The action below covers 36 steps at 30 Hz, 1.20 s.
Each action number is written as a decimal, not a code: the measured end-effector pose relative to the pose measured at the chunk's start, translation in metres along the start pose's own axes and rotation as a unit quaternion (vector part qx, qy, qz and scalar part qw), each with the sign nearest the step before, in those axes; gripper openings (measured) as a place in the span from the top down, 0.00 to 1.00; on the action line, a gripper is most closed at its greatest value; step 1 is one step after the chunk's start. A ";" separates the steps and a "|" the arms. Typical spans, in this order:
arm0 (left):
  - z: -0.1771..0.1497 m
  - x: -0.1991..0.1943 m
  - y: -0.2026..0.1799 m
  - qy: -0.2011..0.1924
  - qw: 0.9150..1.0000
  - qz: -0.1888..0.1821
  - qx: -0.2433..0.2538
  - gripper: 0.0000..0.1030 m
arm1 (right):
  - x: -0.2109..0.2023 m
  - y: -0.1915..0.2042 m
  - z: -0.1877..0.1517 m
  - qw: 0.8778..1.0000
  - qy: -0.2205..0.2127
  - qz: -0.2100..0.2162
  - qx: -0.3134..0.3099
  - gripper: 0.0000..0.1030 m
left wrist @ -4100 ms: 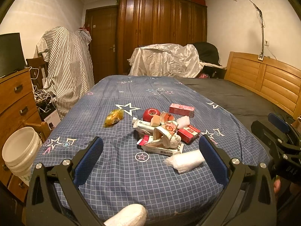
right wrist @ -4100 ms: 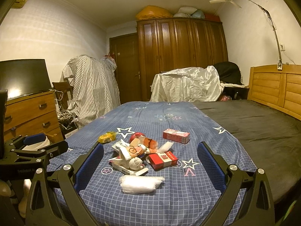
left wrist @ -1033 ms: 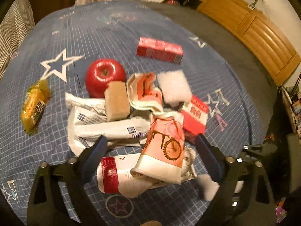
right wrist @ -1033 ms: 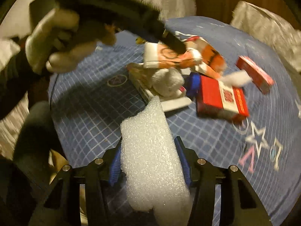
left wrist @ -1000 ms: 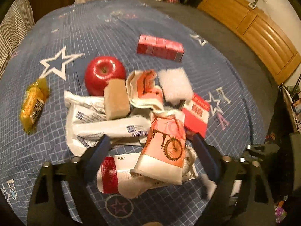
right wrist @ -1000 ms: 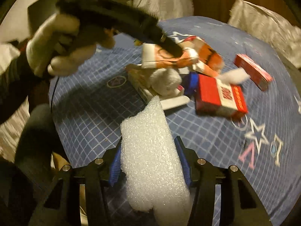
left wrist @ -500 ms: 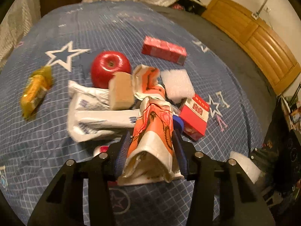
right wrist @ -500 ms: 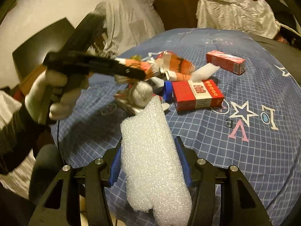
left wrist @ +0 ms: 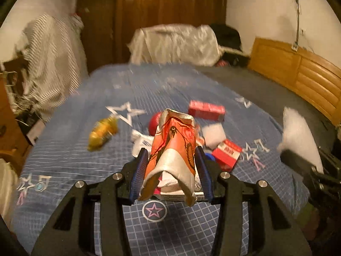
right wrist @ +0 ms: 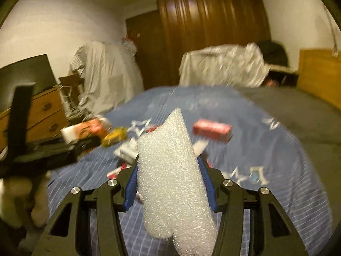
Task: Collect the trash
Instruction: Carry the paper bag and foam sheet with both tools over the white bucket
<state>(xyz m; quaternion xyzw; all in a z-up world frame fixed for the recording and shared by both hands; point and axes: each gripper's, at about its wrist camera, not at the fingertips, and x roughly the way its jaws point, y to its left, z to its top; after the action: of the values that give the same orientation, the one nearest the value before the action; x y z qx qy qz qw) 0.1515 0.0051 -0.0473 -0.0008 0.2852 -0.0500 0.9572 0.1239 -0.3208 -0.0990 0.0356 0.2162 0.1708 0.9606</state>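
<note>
1. Orange-and-white crumpled paper cup clamped between the blue pads of the left gripper, raised clear of the bedspread, open mouth drooping toward the camera.
2. White foam sheet pinched upright in the right gripper, pads pressed into both its sides, pointed top standing above the fingers.
3. Also seen from the left wrist: the same foam at far right, carried on the other black tool.
4. Also seen from the right wrist: the cup at left, held out on the left tool, with a pale gloved hand below it.
5. Left on the blue checked bedspread, under and beyond the cup: a red apple partly hidden, a white foam pad, a red carton just beside it, white printed wrappers, a flat white box beneath the fingers.
6. Farther back, apart from the pile: a long red box; off to the left, a yellow snack packet.
7. Beyond the bed: a dark wooden wardrobe, a wooden headboard at right, striped cloth draped at left.
8. Both views smeared with motion blur; small print unreadable.
</note>
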 end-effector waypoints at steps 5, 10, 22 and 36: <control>-0.007 -0.042 -0.003 -0.076 0.995 0.060 -0.017 0.57 | -0.022 0.023 0.017 0.997 -0.050 -0.054 -0.025 0.49; -0.009 -0.068 -0.013 -0.117 0.990 0.082 -0.012 0.57 | -0.036 0.034 0.029 0.994 -0.074 -0.069 -0.026 0.49; -0.003 -0.090 0.002 -0.134 0.987 0.089 -0.024 0.57 | -0.039 0.059 0.043 0.995 -0.079 -0.056 -0.039 0.49; 0.012 -0.114 0.090 -0.133 0.976 0.164 -0.061 0.57 | 0.007 0.163 0.093 0.994 -0.071 0.028 -0.078 0.49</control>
<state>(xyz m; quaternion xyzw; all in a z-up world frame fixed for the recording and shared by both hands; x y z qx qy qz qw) 0.0718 0.1055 0.0225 -0.0194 0.1545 0.1259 0.9797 0.1189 -0.1648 0.0048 -0.0217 0.1319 0.2110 0.9683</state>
